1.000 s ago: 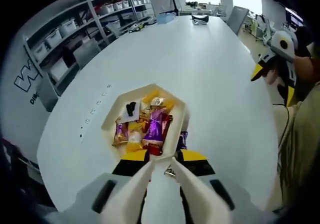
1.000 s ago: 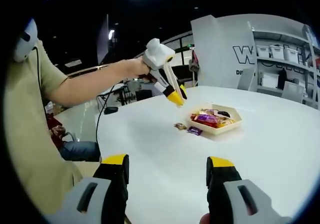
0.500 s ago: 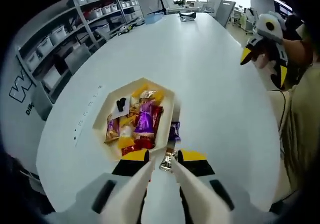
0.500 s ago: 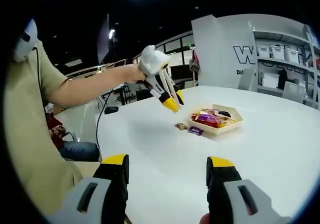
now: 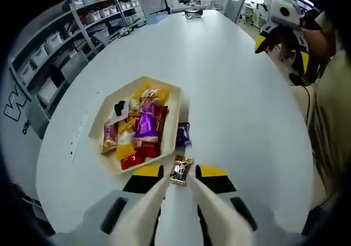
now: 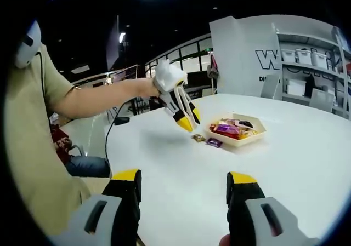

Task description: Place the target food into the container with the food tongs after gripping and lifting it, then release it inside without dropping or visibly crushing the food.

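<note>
A small brown-and-gold wrapped candy (image 5: 180, 169) lies on the white table (image 5: 230, 76), just ahead of the cream tong tips of my left gripper (image 5: 177, 181), which is open. A purple candy (image 5: 183, 133) lies beside the cream hexagonal tray (image 5: 177, 112), which holds several wrapped snacks. In the right gripper view the left gripper (image 6: 188, 120) hangs tilted a little above the brown candy (image 6: 198, 138) and the purple candy (image 6: 214, 143), left of the tray (image 6: 241, 142). My right gripper (image 6: 184, 180) is open and holds nothing, near the table edge.
The person's arm (image 6: 98, 101) reaches over the table, and their torso (image 5: 332, 120) stands at its right edge. The right gripper (image 5: 279, 27) is held off the table's far right. Shelves with bins (image 5: 49, 43) stand behind the table.
My left gripper has come down and back from over the tray toward the loose candies; the brown candy now lies at the tong tips. The right gripper has not moved.
</note>
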